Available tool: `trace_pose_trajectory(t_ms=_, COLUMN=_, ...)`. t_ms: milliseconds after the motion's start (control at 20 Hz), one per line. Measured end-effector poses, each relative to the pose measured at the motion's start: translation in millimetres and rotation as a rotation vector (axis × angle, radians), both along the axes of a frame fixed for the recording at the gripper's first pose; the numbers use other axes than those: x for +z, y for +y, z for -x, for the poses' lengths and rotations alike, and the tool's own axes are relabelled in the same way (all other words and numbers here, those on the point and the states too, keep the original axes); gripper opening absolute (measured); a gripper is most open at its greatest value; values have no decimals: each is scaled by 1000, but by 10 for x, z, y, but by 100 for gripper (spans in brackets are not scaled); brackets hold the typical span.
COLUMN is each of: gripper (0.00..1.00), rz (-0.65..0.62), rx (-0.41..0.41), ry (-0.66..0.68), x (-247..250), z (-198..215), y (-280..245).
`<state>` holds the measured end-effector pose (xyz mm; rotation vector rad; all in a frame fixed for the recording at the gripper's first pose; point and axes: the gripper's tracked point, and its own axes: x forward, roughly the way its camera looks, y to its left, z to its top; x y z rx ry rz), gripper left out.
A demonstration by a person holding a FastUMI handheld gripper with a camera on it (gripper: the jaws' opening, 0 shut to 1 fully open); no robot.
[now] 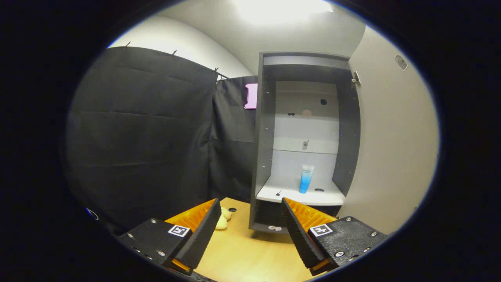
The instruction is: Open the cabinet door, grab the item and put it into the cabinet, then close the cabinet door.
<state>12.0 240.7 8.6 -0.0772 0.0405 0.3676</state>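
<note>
Fingers of our gripper (250, 219) are spread apart and hold nothing above the wooden table (250, 254). Beyond them we see the cabinet (266, 156) with its door (391, 149) open, and the blue tube (306, 178) stands upright on its white shelf (289, 194).

Cam on tool (250, 227), low over table (250, 254), facing open cabinet (301, 137).

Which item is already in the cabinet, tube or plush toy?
The blue tube, upright on the cabinet shelf. The plush toy lies on the table beside the open gripper.
</note>
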Motion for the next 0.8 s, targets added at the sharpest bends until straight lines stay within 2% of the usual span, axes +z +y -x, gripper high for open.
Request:
trace_pose_trajectory(t_ms=150, gripper=95, rz=-77, rx=-51, ry=62, x=-109, z=371, y=-162)
trace_pose_trajectory(t_ms=300, gripper=95, rz=-105, rx=-181, ry=94, x=-187, z=557, y=-656)
trace_pose_trajectory(t_ms=450, gripper=95, rz=-135, rx=-321, ry=97, x=-172, z=693, y=-1337)
trace_pose_trajectory(t_ms=700, gripper=95, rz=-105, rx=-576, ry=53, x=-43, z=962, y=-2670)
trace_pose_trajectory(t_ms=800, gripper=95, rz=-115, rx=-637, ry=38, x=72, z=960, y=-3092)
